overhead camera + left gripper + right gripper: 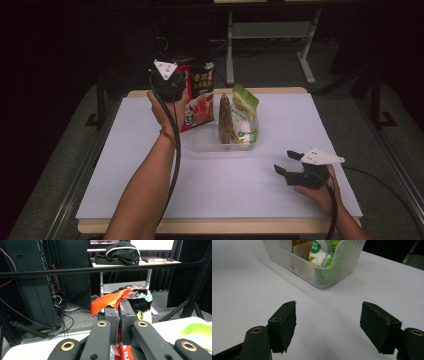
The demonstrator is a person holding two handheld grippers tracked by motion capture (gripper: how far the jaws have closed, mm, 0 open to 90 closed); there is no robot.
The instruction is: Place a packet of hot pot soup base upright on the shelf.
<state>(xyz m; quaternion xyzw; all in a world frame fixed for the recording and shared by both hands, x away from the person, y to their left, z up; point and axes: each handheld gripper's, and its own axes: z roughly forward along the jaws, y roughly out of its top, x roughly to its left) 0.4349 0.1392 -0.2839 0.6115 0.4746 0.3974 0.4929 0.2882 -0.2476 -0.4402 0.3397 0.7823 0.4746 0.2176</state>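
My left gripper [176, 86] is raised over the back left of the table, shut on the top edge of a red and black snack packet [199, 100]. In the left gripper view the crumpled packet top [112, 299] sticks out above the closed pads [111, 315]. The packet hangs at the left end of a clear plastic bin [210, 146]. A brown packet [225, 120] and a green and white packet [245, 116] stand inside the bin. My right gripper [287, 162] rests low at the front right, open and empty. Its view shows the bin [312, 272] ahead with the green and white packet [322, 250].
The white table top [125, 165] spreads out around the bin. A dark rack [32, 290] and a black crossbar [100, 270] lie behind the table. Farther back stands a desk with a dark garment [122, 251].
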